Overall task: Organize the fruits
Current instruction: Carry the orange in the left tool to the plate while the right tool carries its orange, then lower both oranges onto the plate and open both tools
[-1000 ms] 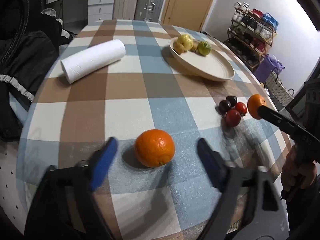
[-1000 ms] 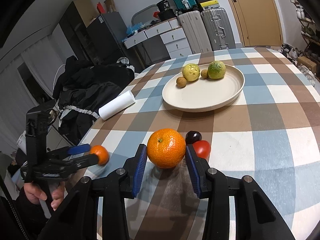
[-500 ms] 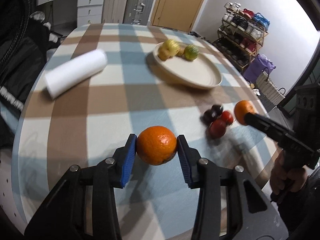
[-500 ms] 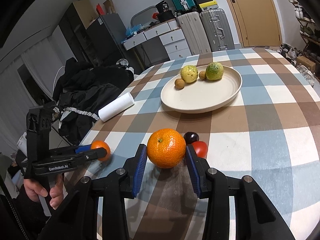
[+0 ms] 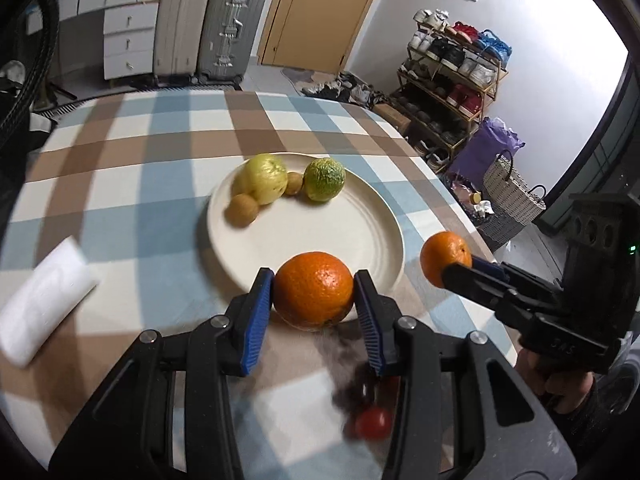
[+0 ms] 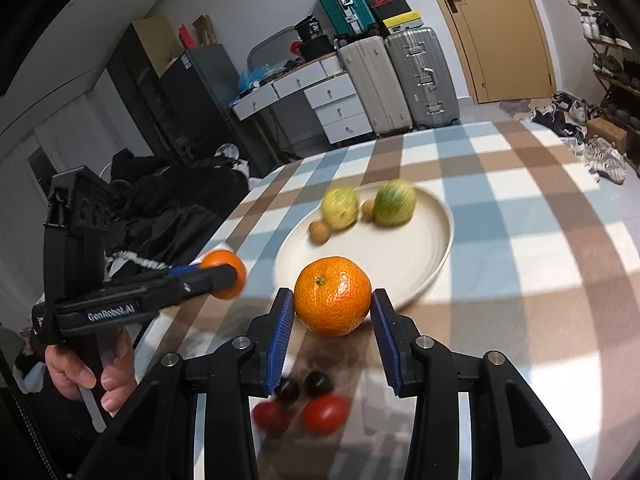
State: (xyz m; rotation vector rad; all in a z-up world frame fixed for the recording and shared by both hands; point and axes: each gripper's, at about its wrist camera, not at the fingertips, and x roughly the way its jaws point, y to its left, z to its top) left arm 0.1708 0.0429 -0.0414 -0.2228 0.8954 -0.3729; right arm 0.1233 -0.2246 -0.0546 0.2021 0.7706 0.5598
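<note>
My left gripper (image 5: 314, 294) is shut on an orange (image 5: 314, 289) and holds it in the air just in front of the near rim of the cream plate (image 5: 360, 236). My right gripper (image 6: 332, 312) is shut on a second orange (image 6: 333, 296), also raised near the plate's (image 6: 420, 264) near rim. Each gripper shows in the other's view with its orange (image 5: 445, 258) (image 6: 224, 274). The plate holds a yellow fruit (image 5: 265, 178), a green fruit (image 5: 324, 179) and two small brown fruits (image 5: 241, 210). Red tomatoes (image 6: 325, 414) and dark plums (image 6: 318, 383) lie on the table below the grippers.
A white paper roll (image 5: 44, 304) lies on the checked tablecloth (image 5: 160, 152) at the left. Black clothes (image 6: 168, 208) are piled beyond the table's left edge. Suitcases (image 5: 208, 26), drawers and a shoe rack (image 5: 452, 80) stand behind.
The left gripper closed on the orange, lifted it and carried it to the plate's near rim. The right gripper, holding its orange, rose and moved toward the plate too.
</note>
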